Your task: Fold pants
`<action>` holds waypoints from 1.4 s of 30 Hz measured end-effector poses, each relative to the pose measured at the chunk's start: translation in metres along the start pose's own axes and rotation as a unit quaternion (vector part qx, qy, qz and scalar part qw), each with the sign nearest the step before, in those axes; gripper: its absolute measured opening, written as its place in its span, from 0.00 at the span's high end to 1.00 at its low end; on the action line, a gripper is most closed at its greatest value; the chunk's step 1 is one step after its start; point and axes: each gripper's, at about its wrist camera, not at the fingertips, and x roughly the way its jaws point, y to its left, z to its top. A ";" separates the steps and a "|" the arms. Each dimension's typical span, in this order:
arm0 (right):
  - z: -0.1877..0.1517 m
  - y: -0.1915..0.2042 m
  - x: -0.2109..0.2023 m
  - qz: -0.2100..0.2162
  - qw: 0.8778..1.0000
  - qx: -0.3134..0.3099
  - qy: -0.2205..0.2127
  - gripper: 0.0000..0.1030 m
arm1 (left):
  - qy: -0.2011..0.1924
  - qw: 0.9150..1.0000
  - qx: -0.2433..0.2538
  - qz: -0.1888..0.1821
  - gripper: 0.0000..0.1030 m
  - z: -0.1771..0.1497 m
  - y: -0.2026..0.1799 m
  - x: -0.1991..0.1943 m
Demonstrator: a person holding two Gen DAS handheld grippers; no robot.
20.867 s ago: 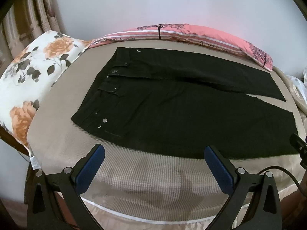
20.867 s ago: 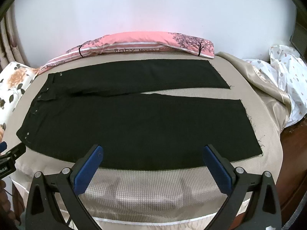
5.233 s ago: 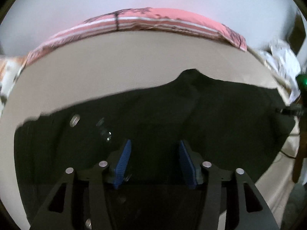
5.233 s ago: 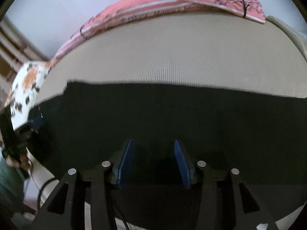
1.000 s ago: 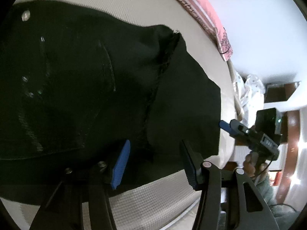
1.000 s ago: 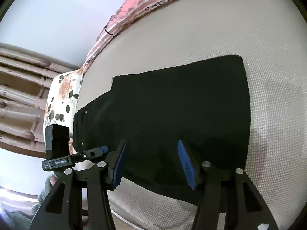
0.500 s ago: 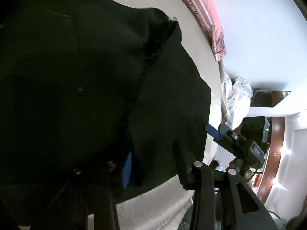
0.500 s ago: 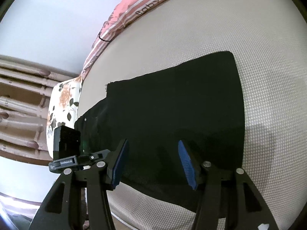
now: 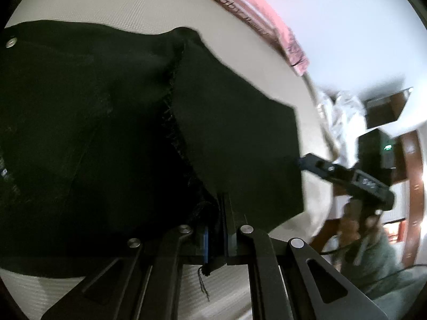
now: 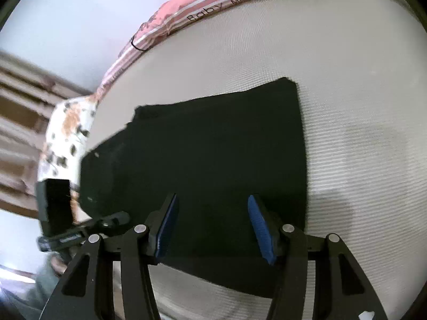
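Nearest in the left wrist view, the left gripper (image 9: pixel 216 229) has its jaws clamped together on the frayed near edge of the black pants (image 9: pixel 106 133), a loose thread hanging just below the pinch. The jaws have just been closing, with that fabric between them. The pants lie folded on the beige mattress (image 9: pixel 133 8), a raw seam running away from the clamp toward their far edge. At the pants' right edge the right gripper (image 9: pixel 301 161) reaches in, a hand (image 9: pixel 352 224) behind it.

In the right wrist view, the right gripper (image 10: pixel 213 226) hovers over the pants (image 10: pixel 213 146) with jaws apart, nothing pinched. Beyond the pants lies a pink striped pillow (image 10: pixel 213 2); left of them, a floral pillow (image 10: pixel 66 133).
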 end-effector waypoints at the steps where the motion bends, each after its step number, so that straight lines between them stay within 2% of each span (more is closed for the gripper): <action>1: -0.002 0.000 0.005 -0.011 1.000 -0.007 0.006 0.49 | 0.005 1.000 0.001 0.009 0.93 -0.001 0.004 0.005; 4: -0.009 0.000 0.018 -0.037 0.999 -0.026 0.006 0.51 | -0.002 1.000 -0.004 0.014 0.93 0.001 0.006 0.011; 9: -0.003 0.001 0.007 -0.033 0.999 -0.028 -0.001 0.50 | -0.025 0.993 0.054 0.098 0.87 0.002 -0.013 -0.002; 11: 0.005 0.005 -0.002 -0.053 0.997 -0.045 -0.023 0.50 | -0.044 0.986 0.076 0.144 0.82 0.007 -0.019 -0.011; 13: 0.014 0.009 -0.007 -0.073 0.994 -0.065 -0.042 0.50 | -0.070 0.981 0.084 0.163 0.82 0.015 -0.021 -0.022; 16: 0.033 0.012 -0.005 -0.096 0.990 -0.082 -0.059 0.50 | -0.104 0.978 0.089 0.157 0.80 0.031 -0.027 -0.031; 19: 0.051 0.011 0.003 -0.118 0.987 -0.087 -0.067 0.51 | -0.116 0.976 0.107 0.153 0.71 0.051 -0.036 -0.021; 23: 0.069 0.005 0.018 -0.137 0.985 -0.083 -0.062 0.54 | -0.100 0.977 0.121 0.147 0.70 0.075 -0.036 0.006; 27: 0.072 0.001 0.032 -0.142 0.985 -0.081 -0.055 0.54 | -0.071 0.975 0.118 0.176 0.71 0.091 -0.024 0.036; 29: 0.070 0.003 0.033 -0.149 0.983 -0.087 -0.058 0.54 | -0.079 0.973 0.124 0.179 0.71 0.095 -0.026 0.041; 36: 0.067 0.006 0.029 -0.149 0.983 -0.088 -0.055 0.53 | -0.078 0.964 0.138 0.212 0.70 0.087 -0.034 0.039; 37: 0.063 0.008 0.027 -0.147 0.983 -0.090 -0.056 0.53 | -0.081 0.962 0.140 0.220 0.66 0.083 -0.035 0.038; 38: 0.060 0.009 0.026 -0.147 0.983 -0.091 -0.057 0.52 | -0.083 0.959 0.143 0.229 0.56 0.080 -0.034 0.036; 40: 0.051 0.011 0.024 -0.145 0.984 -0.089 -0.052 0.52 | -0.085 0.953 0.150 0.250 0.47 0.071 -0.035 0.036; 42: 0.039 0.011 0.023 -0.138 0.986 -0.085 -0.043 0.52 | -0.089 0.948 0.161 0.262 0.47 0.058 -0.035 0.034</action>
